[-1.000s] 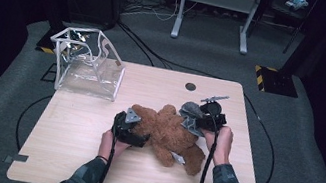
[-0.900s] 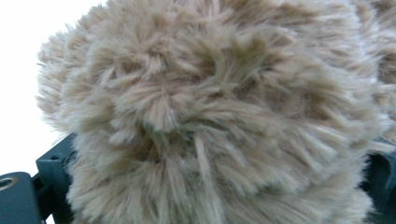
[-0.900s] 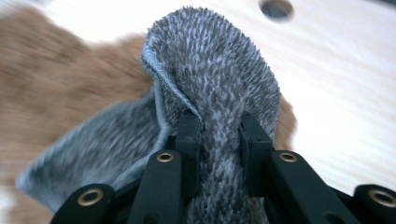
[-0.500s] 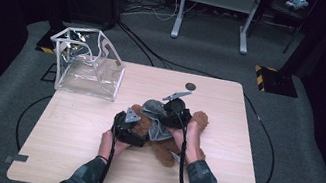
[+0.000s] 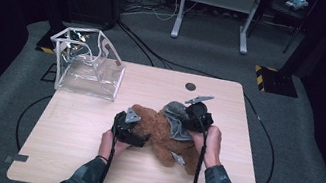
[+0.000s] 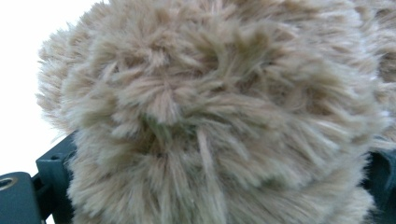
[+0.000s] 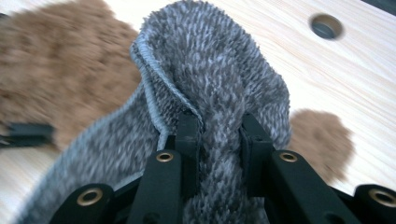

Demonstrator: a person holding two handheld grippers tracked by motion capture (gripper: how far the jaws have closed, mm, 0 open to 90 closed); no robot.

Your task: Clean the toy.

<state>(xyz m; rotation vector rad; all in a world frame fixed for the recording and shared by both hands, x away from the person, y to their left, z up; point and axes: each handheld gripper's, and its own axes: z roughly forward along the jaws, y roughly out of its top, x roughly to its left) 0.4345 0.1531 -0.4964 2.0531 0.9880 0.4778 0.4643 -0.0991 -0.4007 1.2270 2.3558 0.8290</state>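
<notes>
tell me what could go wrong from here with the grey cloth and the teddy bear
1. The right claw pinches only a bunched fold of the grey cloth, so the fabric may slip out if it is pulled hard.
2. The left claw is buried in the teddy bear's fur, with soft pile between its jaws; it might hold fur rather than body, so the bear could drag across the table with the cloth.
</notes>
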